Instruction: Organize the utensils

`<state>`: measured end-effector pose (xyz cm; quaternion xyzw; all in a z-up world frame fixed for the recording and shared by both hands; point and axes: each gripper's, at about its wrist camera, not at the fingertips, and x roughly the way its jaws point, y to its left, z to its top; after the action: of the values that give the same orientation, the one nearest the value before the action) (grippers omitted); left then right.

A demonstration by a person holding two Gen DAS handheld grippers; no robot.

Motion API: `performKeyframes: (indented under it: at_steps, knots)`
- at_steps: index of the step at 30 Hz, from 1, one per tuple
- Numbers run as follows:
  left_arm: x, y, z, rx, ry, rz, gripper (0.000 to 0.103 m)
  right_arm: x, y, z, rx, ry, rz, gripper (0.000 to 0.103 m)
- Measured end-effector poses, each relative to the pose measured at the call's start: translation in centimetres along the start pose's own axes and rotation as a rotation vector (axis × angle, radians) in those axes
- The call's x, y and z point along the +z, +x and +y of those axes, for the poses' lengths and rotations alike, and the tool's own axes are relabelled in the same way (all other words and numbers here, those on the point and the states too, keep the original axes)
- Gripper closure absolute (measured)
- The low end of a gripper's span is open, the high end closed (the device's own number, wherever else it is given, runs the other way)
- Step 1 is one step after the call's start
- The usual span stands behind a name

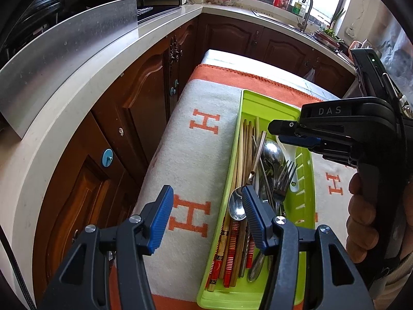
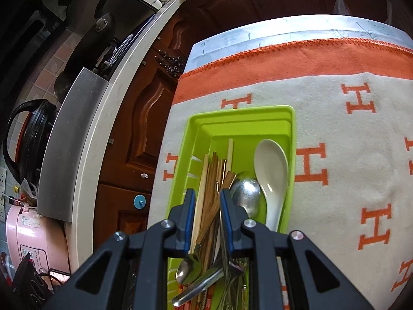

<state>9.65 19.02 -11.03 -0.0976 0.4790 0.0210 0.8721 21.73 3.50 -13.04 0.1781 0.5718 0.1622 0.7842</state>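
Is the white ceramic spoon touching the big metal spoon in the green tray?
Cannot tell. In the right wrist view the white ceramic spoon lies right beside the metal spoon in the green tray; no gap shows.

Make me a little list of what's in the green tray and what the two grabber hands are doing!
Tray: green tray on an orange-and-white blanket
Inside: chopsticks, metal spoons, forks, white spoon
Left gripper: fingers open, above the tray's near end
Right gripper: fingers narrowly apart over the chopsticks, grip unclear
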Motion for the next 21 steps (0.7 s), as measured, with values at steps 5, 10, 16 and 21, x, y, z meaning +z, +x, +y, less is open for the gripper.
performKeyframes:
  at_steps: [5, 10, 16, 21]
  knots:
    - [0.0, -0.2, -0.4, -0.002, 0.011, 0.001, 0.049, -0.6, -0.6, -0.1, -0.027, -0.027, 0.003, 0.083]
    - [0.2, -0.8, -1.4, -0.011, 0.036, -0.005, 0.046, -1.8, -2.3, -0.5, -0.082, -0.080, -0.015, 0.083]
    - [0.1, -2.5, -2.8, -0.029, 0.070, -0.039, 0.039, -4.1, -5.3, -2.2, -0.155, -0.133, -0.033, 0.083]
    - [-0.6, -3.9, -4.4, -0.052, 0.103, -0.051, 0.030, -6.7, -8.8, -3.9, -0.220, -0.164, -0.058, 0.083]
